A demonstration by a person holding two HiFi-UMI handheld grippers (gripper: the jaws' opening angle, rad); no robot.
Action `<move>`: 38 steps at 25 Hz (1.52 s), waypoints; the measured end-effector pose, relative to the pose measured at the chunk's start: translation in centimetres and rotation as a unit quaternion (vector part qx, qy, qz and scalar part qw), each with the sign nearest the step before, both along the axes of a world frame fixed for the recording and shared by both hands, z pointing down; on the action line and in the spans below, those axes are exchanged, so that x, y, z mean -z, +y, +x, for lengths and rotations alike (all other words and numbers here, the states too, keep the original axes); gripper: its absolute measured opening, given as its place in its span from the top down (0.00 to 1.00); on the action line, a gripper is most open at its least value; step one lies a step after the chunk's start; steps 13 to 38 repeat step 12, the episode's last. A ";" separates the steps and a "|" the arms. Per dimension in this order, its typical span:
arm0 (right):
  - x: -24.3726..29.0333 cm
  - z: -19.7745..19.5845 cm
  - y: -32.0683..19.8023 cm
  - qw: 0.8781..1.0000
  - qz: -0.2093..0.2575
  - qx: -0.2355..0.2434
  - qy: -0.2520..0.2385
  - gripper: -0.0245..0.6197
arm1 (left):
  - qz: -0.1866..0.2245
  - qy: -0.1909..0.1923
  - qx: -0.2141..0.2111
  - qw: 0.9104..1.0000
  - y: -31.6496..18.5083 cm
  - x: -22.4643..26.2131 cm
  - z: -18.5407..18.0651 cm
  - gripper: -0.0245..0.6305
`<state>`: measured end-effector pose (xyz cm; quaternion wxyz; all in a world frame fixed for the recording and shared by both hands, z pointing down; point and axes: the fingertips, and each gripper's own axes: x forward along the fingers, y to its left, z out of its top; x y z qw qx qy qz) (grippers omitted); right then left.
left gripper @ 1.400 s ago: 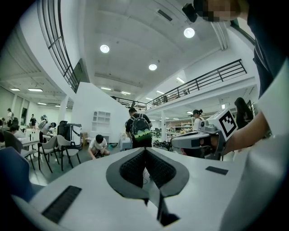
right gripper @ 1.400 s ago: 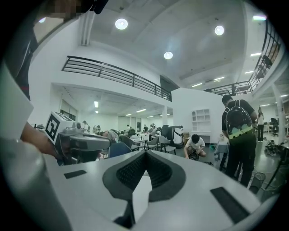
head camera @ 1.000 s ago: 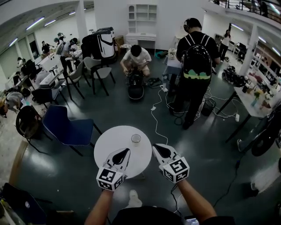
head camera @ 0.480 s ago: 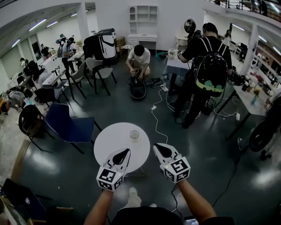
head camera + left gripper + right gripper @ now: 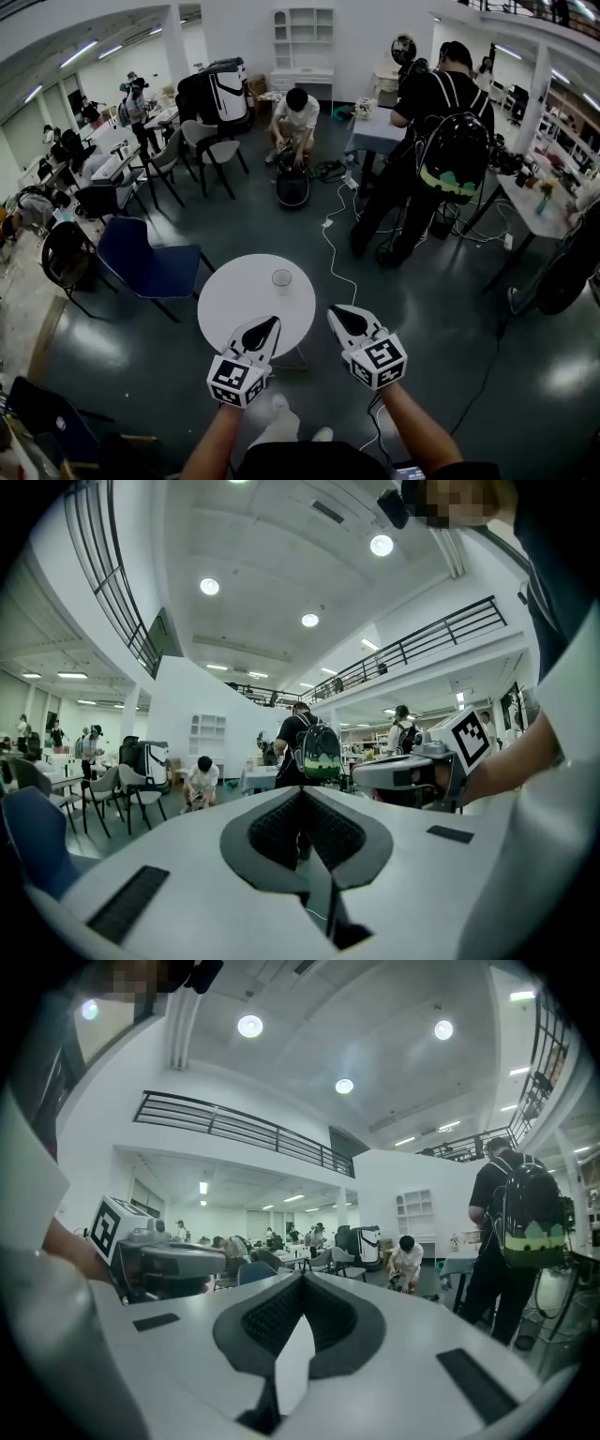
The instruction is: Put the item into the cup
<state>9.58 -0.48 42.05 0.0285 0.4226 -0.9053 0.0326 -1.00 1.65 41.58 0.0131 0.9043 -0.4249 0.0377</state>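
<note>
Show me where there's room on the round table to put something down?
The white table is bare across its left half, from the cup out to the rim near the blue chair. Right of the cup only a thin strip remains. The near edge is crowded: the left claw hangs over it.

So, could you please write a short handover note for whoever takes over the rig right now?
Left gripper: fingers shut, empty, at the near edge of the round table in the head view.
Right gripper: fingers shut, empty, just off the table's right edge.
Cup: upright on the table's far side.
Item: not visible in any view.
Done: nothing yet.
Left: find the item, grasp it, put it into the cup.
</note>
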 end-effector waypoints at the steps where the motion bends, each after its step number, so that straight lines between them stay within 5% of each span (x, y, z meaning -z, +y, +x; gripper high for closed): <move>1: 0.0 0.2 0.0 1.000 -0.001 0.000 0.001 0.94 | -0.001 0.000 0.001 1.000 0.2 0.0 0.1 0.94; 38: 0.8 -0.4 0.0 1.000 0.001 0.001 -0.001 0.94 | -0.001 -0.002 0.010 1.000 0.7 0.6 -1.0 0.94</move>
